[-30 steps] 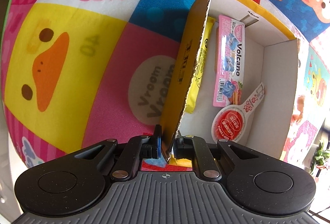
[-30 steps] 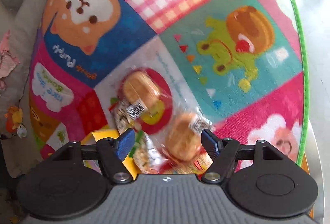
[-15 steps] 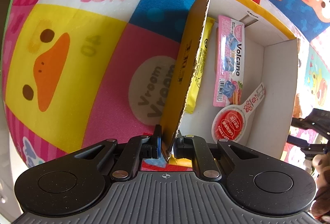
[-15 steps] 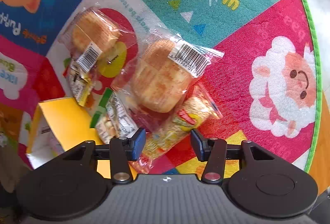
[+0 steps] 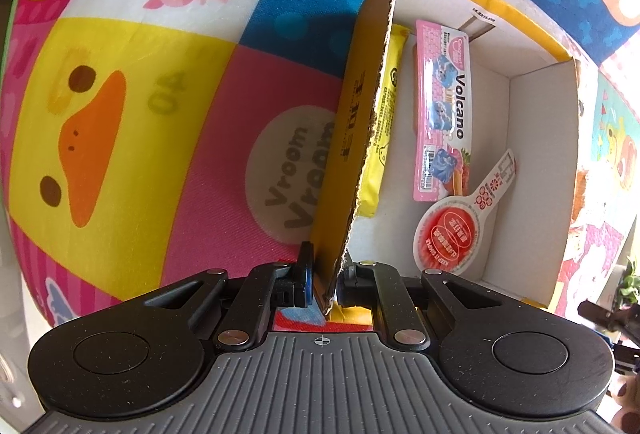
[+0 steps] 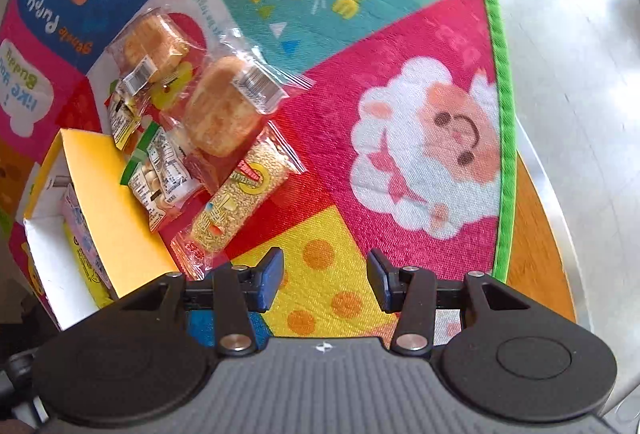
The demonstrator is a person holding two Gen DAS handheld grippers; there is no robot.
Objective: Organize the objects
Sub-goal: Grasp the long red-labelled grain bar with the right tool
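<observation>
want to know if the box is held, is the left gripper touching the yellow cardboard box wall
Touching. In the left wrist view, the left gripper is shut on the yellow cardboard box wall, a finger pressed against each face with no gap.

One yellow cardboard box (image 5: 532, 138) holds three items: a pink Volcano packet (image 5: 442, 110), a yellow packet (image 5: 384, 122) and a red-topped sealed cup (image 5: 454, 234). Beside the box, five wrapped snacks: two buns (image 6: 224, 106), one sesame bar (image 6: 236, 202), two small packets (image 6: 160, 174).
</observation>
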